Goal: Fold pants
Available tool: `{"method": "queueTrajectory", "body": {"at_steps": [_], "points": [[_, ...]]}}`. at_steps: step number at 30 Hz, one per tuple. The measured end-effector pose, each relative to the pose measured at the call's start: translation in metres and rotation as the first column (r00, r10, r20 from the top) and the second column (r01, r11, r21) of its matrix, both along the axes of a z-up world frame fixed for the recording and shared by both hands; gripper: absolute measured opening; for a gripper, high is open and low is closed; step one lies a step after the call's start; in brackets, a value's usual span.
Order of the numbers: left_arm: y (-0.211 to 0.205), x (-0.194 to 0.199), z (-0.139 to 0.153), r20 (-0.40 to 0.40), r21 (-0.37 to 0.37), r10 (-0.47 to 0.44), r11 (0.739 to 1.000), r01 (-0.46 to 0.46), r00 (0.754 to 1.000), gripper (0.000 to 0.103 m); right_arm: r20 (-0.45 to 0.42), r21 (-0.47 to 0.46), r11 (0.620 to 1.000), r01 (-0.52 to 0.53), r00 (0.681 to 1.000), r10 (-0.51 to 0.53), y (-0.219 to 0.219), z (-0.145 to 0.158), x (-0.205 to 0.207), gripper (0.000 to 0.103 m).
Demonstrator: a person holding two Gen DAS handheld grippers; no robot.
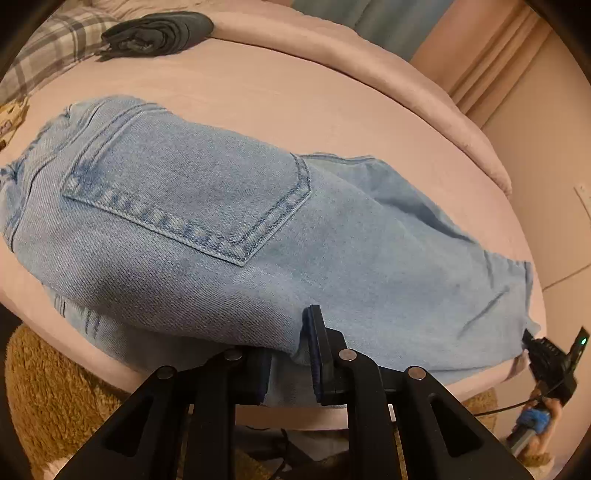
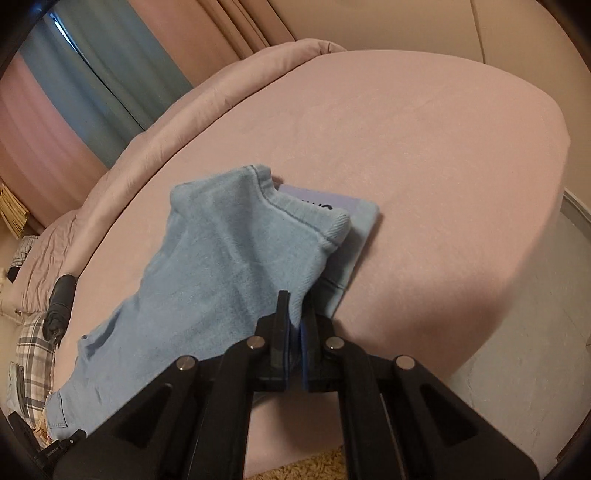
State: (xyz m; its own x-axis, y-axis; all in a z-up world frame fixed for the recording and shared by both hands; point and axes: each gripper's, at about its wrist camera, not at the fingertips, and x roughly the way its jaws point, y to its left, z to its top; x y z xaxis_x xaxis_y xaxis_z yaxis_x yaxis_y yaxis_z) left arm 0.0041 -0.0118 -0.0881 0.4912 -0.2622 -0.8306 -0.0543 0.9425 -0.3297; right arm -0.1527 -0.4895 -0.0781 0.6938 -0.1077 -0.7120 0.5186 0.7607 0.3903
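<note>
left wrist view: light blue jeans spread across the pink bed, back pocket facing up; seat end hangs near the bed's front edge
left gripper: jaws clamped on a fold of denim right at that front edge
far corner: dark folded garment beside a plaid pillow
right wrist view: hem of the leg doubled over, lying mid-bed
right gripper: jaws pinched tight on the leg fabric; brown rug below the bed edge
</note>
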Motion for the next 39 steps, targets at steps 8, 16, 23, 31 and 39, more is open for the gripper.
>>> {"method": "queueTrajectory", "body": {"at_steps": [8,16,23,31,39], "points": [[-0.01,0.001,-0.004,0.003,0.042,-0.003,0.999,0.003,1.0,0.015,-0.12,-0.166,0.986,-0.02,0.993,0.0,-0.002,0.041,0.012,0.062],[-0.013,0.002,-0.006,0.004,0.043,-0.003,0.999,0.003,1.0,0.016,-0.269,-0.033,0.986,-0.163,0.952,0.148,-0.06,0.029,0.079,0.035],[-0.016,0.006,-0.008,0.002,0.058,-0.01,0.998,0.009,1.0,0.016,-0.255,0.042,0.959,-0.28,0.925,0.281,-0.067,0.01,0.082,0.044],[-0.02,0.005,-0.005,-0.003,0.053,-0.027,0.998,0.028,1.0,0.018,-0.17,-0.039,0.984,-0.173,0.972,0.164,-0.055,0.039,0.054,0.009],[-0.024,0.006,-0.005,-0.003,0.05,-0.043,0.998,0.043,0.999,0.024,-0.195,-0.173,0.983,-0.062,0.98,0.028,-0.042,0.026,0.024,0.011]]}}
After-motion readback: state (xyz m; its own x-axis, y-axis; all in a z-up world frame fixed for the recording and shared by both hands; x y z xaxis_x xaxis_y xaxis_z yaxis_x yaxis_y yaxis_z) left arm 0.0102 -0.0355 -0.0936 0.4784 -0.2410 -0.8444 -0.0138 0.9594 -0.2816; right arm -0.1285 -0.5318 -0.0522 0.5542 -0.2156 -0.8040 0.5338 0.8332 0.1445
